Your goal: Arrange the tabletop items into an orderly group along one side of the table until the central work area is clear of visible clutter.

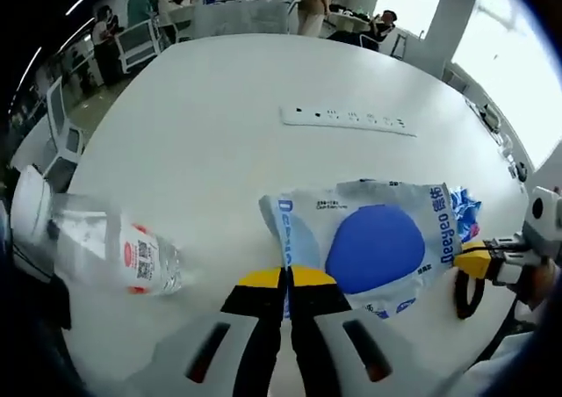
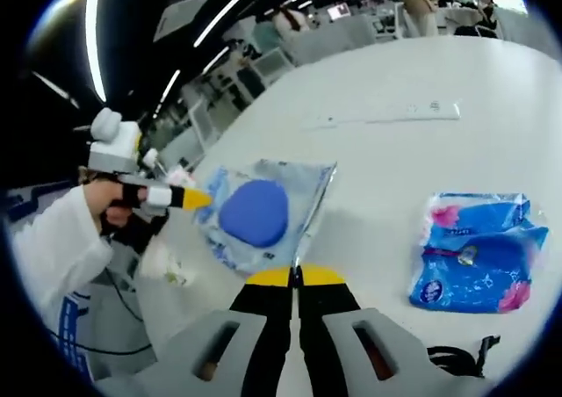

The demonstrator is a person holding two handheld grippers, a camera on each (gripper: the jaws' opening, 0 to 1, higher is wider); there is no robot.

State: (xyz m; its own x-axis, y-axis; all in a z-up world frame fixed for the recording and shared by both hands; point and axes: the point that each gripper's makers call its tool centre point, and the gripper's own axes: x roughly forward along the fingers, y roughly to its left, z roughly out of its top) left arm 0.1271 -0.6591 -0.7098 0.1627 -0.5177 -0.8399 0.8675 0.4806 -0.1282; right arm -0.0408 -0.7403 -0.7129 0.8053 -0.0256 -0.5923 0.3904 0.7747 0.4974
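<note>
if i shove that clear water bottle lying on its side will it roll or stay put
The bottle lies on its side on the smooth white table, so it will probably roll if pushed across its length. It looks mostly see-through, perhaps empty and light, so a nudge may send it far. Its thin plastic could dent under a claw squeeze.

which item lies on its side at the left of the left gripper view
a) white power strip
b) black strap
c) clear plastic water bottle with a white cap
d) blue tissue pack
c: the clear plastic water bottle with a white cap lies tipped over on the white table, left of the left gripper.
</note>
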